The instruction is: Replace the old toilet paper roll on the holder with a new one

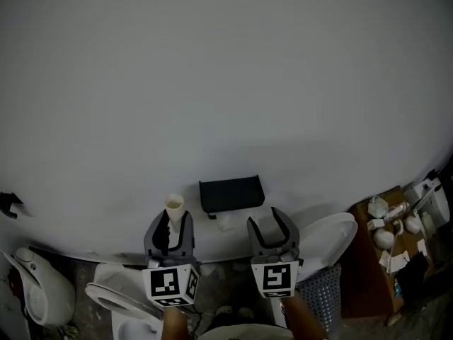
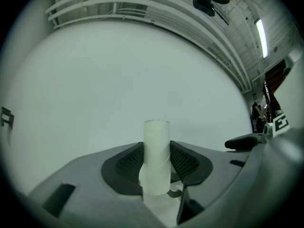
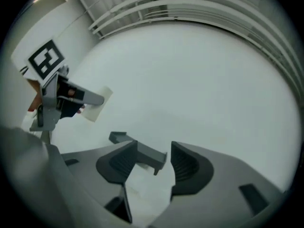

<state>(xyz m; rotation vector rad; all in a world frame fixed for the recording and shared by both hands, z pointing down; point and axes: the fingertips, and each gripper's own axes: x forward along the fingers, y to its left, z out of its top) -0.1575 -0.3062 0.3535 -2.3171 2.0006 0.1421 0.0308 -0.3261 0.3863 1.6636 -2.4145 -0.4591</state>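
A cream cardboard tube (image 1: pixel 173 205), the bare core of a paper roll, stands upright between the pads of my left gripper (image 1: pixel 172 225), which is shut on it; the left gripper view shows the tube (image 2: pixel 156 151) gripped at its lower half. A black holder (image 1: pixel 231 193) hangs on the white wall just right of the tube, with a small white patch (image 1: pixel 225 222) under it that I cannot identify. My right gripper (image 1: pixel 272 225) is open and empty, just below and right of the holder. In the right gripper view the holder (image 3: pixel 148 155) lies beyond the open jaws.
A toilet bowl with its seat (image 1: pixel 113 299) stands below the left gripper, and a raised white lid (image 1: pixel 327 238) is at the right. A mesh basket (image 1: pixel 318 292) and a brown box (image 1: pixel 379 261) with small items stand further right. A white fixture (image 1: pixel 35 289) sits at far left.
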